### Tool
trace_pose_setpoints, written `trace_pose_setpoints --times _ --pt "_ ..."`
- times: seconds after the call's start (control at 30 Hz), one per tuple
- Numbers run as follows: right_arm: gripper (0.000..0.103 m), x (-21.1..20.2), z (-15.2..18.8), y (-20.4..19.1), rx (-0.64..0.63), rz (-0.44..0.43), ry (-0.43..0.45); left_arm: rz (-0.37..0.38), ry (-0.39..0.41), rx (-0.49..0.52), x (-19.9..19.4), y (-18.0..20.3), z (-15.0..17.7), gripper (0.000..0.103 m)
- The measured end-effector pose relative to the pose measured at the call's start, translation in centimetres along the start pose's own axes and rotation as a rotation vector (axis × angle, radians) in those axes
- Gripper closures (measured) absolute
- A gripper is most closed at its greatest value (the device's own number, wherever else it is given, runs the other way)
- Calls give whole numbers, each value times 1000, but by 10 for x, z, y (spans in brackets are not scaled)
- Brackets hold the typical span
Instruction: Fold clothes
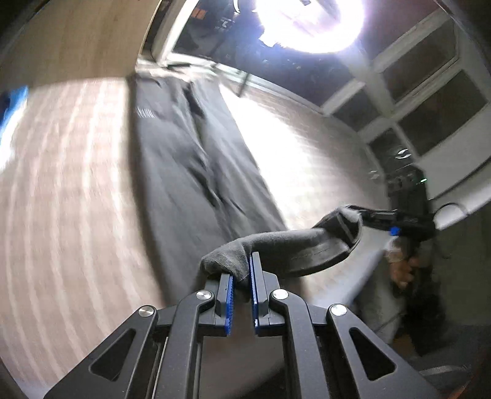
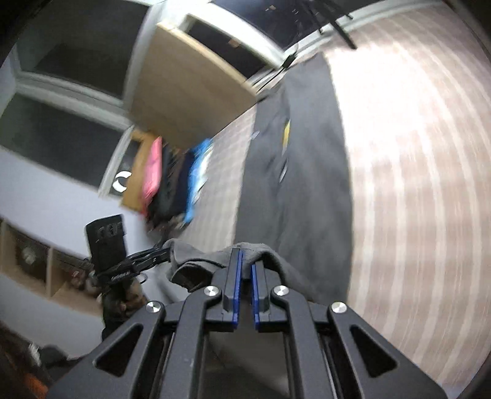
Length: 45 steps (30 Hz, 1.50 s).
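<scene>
Left wrist view: dark grey garment, trousers by the look of the two long legs, lies stretched out flat on a pale striped surface — bed or rug, cannot tell which. Its near hem end is lifted off the surface and strung between the two grippers.

Left gripper: blue-padded jaws pinched tight on one corner of the hem, cloth bunched over the fingertips. Right gripper visible off to the right in this view, closed on the other corner; the person's hand sits behind it.

Right wrist view: right gripper clamped on a fold of the same grey cloth, which drapes over both fingers. Left gripper appears at left, hem taut-ish between the two.

Progress, my reading: early in the fold. Garment is laid straight and the hem is picked up at both corners, but no fold has landed yet; the far waistband end sits flat and uncovered. Remaining: carry the hem over toward the waistband, lay it down, likely fold again.

Pose: both grippers angle downward toward the surface, held roughly level with each other, well apart. Heavy blur across the background in both views, so fine detail is lost.

Outward: pile of coloured clothes (pink, dark, blue) against a wooden cabinet; dark windows beyond; bright lamp glare overhead.
</scene>
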State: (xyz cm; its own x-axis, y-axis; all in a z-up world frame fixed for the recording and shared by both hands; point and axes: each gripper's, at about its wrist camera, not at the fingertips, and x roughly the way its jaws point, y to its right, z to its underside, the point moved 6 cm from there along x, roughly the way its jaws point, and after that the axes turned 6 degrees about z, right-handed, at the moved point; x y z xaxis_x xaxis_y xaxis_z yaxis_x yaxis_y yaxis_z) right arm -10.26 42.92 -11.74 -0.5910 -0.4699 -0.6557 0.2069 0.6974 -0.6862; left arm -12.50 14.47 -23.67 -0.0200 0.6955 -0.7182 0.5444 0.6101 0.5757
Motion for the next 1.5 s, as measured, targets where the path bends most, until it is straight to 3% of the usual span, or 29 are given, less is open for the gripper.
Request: trace_pose_setpoints --times 0.03,0.07,0.1,0.13,0.2,0.27,0.33,0.4,0.47,0.53,0.63,0.7,0.73,0.83,0.93,1.0,1.07,1.13,1.2,1.33,1.5 --pt "95 10 -17 6 -5 23 6 -15 -24 -21 9 -18 -15 90" --pt "91 31 -34 16 -10 91 -33 -42 -60 -52 22 -36 -24 89" --pt "81 44 -45 27 15 161 -70 -74 -101 -89 35 -54 -30 89" --pt "80 52 -54 36 49 213 -91 -83 -117 -104 40 -64 -34 89" --pt "78 48 -66 36 47 205 -42 -73 -113 -96 39 -72 -39 85" --pt "59 36 -68 30 5 224 7 -72 -82 -55 27 -70 -40 70" --pt "52 32 -55 21 -93 298 19 -83 -66 12 19 -66 -37 67" --pt "52 37 -37 16 -149 332 5 -56 -90 52 25 -60 -34 67" --pt "55 46 -26 15 -184 270 -19 -10 -142 85 39 -51 -31 68" --pt "69 62 -19 12 -220 249 -59 0 -192 107 55 -49 -34 69" --pt "69 104 -21 7 -281 247 -130 -39 -179 87 77 -60 -51 70" --pt "69 123 -29 15 -344 336 -130 -71 -114 -11 76 -81 -67 80" --pt "70 125 -38 27 -359 437 -115 -80 -89 -50 71 -88 -72 84" --pt "74 99 -49 43 -226 392 -64 -147 -12 -71 41 -97 -73 80" --pt "73 72 -45 35 -285 377 4 -110 1 -25 27 -85 -63 77" --pt "73 81 -41 32 -313 359 -17 -83 -5 4 34 -77 -57 77" --pt "73 100 -40 36 -325 374 -50 -110 -46 9 51 -82 -52 76" --pt "75 113 -42 40 -354 413 -56 -138 -35 16 60 -88 -51 78" --pt "85 113 -45 43 -375 466 -47 -162 -43 -38 51 -100 -50 77" --pt "82 90 -47 44 -363 521 -19 -149 -8 -69 25 -107 -38 72" --pt "82 102 -38 47 -398 548 -103 -108 -42 -69 31 -98 -28 71"
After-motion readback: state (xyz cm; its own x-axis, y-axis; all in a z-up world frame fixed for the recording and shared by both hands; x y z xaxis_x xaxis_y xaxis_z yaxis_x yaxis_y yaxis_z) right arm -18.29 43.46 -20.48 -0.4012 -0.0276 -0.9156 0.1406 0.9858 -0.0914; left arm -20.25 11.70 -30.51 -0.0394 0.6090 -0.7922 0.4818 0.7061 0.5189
